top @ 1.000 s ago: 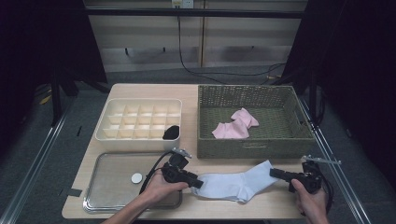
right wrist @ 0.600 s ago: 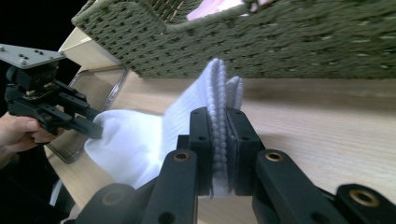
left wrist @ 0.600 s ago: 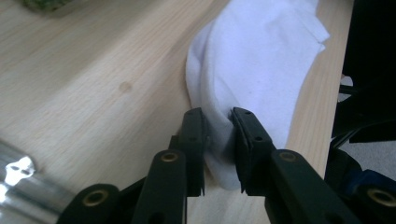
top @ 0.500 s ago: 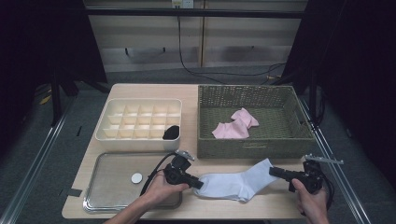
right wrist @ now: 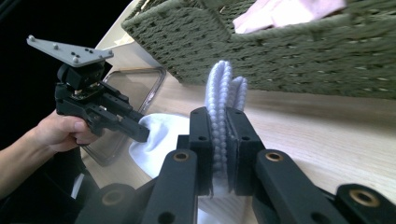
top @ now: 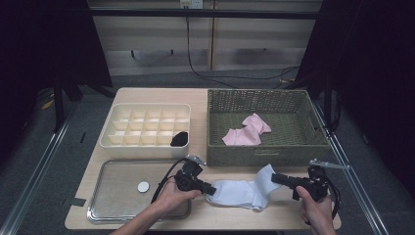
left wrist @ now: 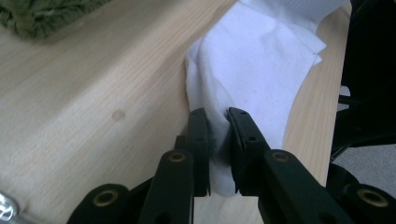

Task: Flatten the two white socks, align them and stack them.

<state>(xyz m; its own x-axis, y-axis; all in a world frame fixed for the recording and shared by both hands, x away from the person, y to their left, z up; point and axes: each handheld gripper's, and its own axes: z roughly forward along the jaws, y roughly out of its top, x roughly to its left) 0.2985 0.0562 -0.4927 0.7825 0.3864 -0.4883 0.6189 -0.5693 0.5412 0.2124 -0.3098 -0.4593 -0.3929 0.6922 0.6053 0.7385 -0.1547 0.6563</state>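
White sock lies 9-to-3 across the counter; left gripper jaws pinch its 9 end, right gripper jaws its 3 end, both equally near

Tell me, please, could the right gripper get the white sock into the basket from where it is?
Probably yes. The right gripper is already shut on the white sock, and the basket is open-topped just beyond it. But the left gripper also clamps the sock and would need to let go or follow.

Lifted a little higher at its cuff end: white sock, pinched there by right gripper, now slightly nearer left gripper.
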